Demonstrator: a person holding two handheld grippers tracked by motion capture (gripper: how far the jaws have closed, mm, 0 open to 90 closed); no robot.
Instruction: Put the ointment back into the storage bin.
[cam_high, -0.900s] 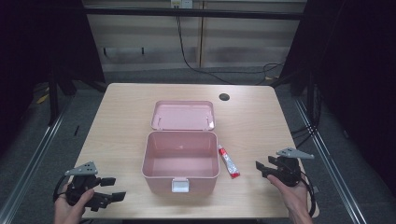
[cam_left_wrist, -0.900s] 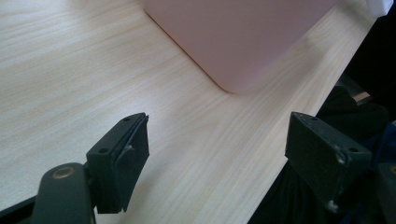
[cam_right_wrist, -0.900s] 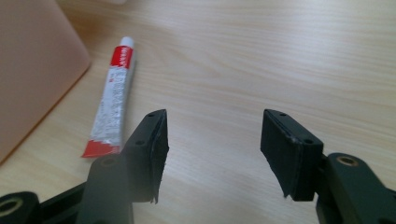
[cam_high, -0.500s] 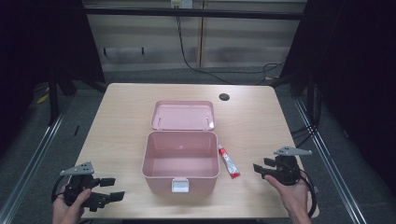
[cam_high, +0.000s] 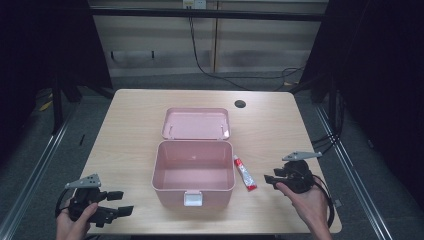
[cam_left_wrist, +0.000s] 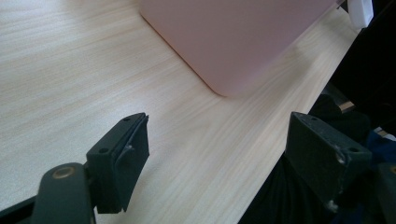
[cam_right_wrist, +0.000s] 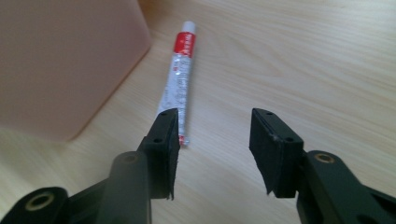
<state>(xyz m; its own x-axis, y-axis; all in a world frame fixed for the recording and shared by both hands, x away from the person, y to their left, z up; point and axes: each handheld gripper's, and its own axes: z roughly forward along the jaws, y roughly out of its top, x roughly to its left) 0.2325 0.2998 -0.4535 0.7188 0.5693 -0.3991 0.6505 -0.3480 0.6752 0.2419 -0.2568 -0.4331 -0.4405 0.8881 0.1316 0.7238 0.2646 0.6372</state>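
Observation:
A pink box (cam_high: 192, 170) stands open in the middle of the table, and its lid (cam_high: 196, 123) lies flat behind it. A small red and white tube (cam_high: 245, 172) lies on the wood just right of the box. My right gripper (cam_high: 270, 179) hovers a little right of the tube, pointing at it, jaws open and empty. In the right gripper view the tube (cam_right_wrist: 180, 88) lies ahead of the left jaw, beside the box wall (cam_right_wrist: 60, 60), with the gripper (cam_right_wrist: 212, 149) open. My left gripper (cam_high: 117, 202) is at the front left corner, open, pointing toward the box (cam_left_wrist: 238, 37).
The wooden table (cam_high: 130, 130) has a round hole (cam_high: 240, 104) at the back right. A white latch (cam_high: 193, 199) sits on the box's front wall. Dark floor, metal rails and cables surround the table.
My right gripper has edged left toward the tube. The left hand has hardly moved.

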